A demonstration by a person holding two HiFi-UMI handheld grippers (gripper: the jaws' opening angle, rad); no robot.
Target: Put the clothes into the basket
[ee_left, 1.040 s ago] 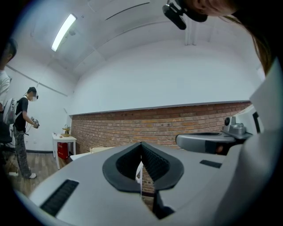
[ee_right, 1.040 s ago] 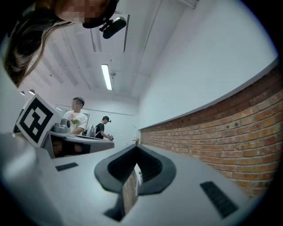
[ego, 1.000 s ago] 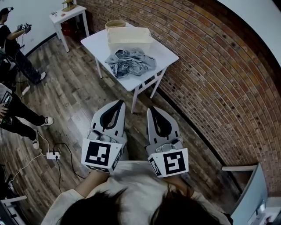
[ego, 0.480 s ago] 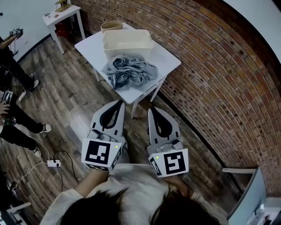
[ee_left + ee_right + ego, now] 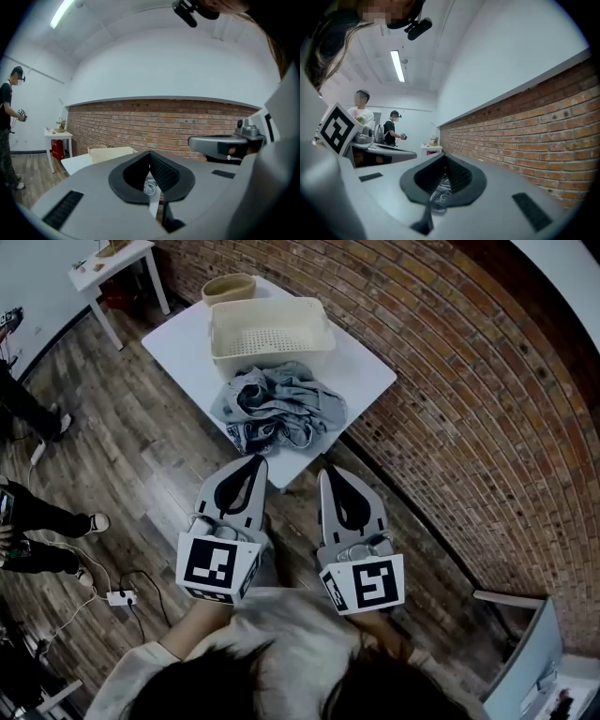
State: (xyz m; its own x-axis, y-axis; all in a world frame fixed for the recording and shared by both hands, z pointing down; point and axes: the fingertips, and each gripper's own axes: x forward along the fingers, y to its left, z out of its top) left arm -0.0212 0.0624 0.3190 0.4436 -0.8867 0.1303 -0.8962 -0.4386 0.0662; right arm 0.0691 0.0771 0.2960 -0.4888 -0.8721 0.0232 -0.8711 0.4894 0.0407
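Observation:
A crumpled grey heap of clothes (image 5: 277, 412) lies on the near part of a white table (image 5: 361, 367). Just behind it stands a cream plastic basket (image 5: 268, 331) with nothing in it; the basket (image 5: 108, 152) also shows in the left gripper view. My left gripper (image 5: 255, 461) and right gripper (image 5: 328, 472) hang side by side short of the table's near edge, both shut with nothing held. Their tips point toward the clothes. Through the right gripper's jaw window a bit of the clothes (image 5: 440, 187) shows.
A brick wall (image 5: 469, 399) runs along the right of the table. A round tan bowl (image 5: 229, 286) sits at the table's far corner. A small white side table (image 5: 111, 259) stands far left. People's legs (image 5: 37, 512) and a power strip with cables (image 5: 114, 597) are at left on the wood floor.
The table, basket and clothes have come closer and lower in the head view as I walk up. Both grippers stay shut and side by side.

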